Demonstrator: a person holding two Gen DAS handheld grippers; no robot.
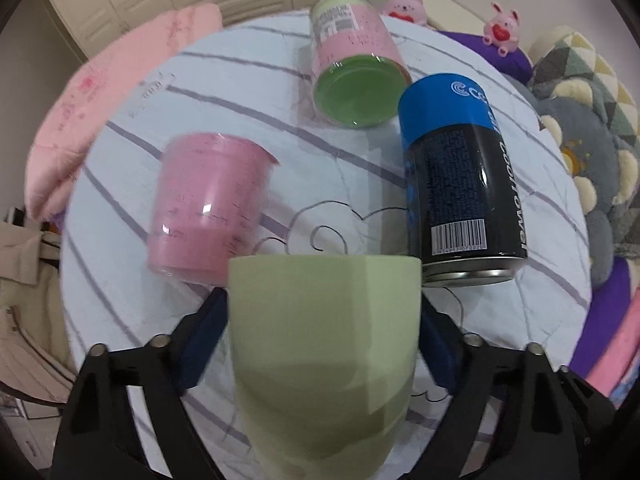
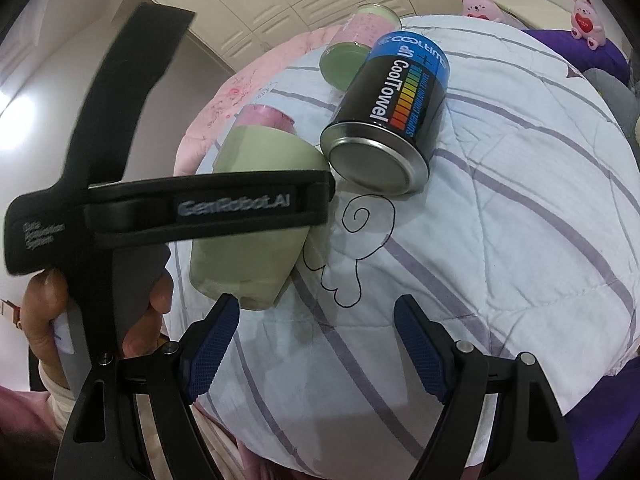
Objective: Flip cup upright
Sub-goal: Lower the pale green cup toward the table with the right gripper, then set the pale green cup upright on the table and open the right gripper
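The pale green, smooth-walled tapered cup [image 1: 324,344] sits clamped between the blue-padded fingers of the left gripper [image 1: 320,344], which presses on both of its sides. The cup is held above the near part of the quilted white bedspread with purple stripes [image 2: 500,200], not resting on it as far as the views show. In the right wrist view the cup [image 2: 256,184] leans, its wider end towards the far edge of the bedspread and its narrow base towards the near edge. By my judgement the grasp and lift are done; the turn to upright seems partway, and setting down and release remain.

The right gripper [image 2: 316,344] hangs open over the near edge, holding nothing.

Counted: one green cup; one translucent pink plastic cup [image 1: 208,208] just beyond it; one black-and-blue metal can [image 1: 460,184] lying on its side; one pink-labelled clear cylinder with a green end [image 1: 356,68] near the far edge; two pink plush rabbits [image 1: 502,28] beyond it.
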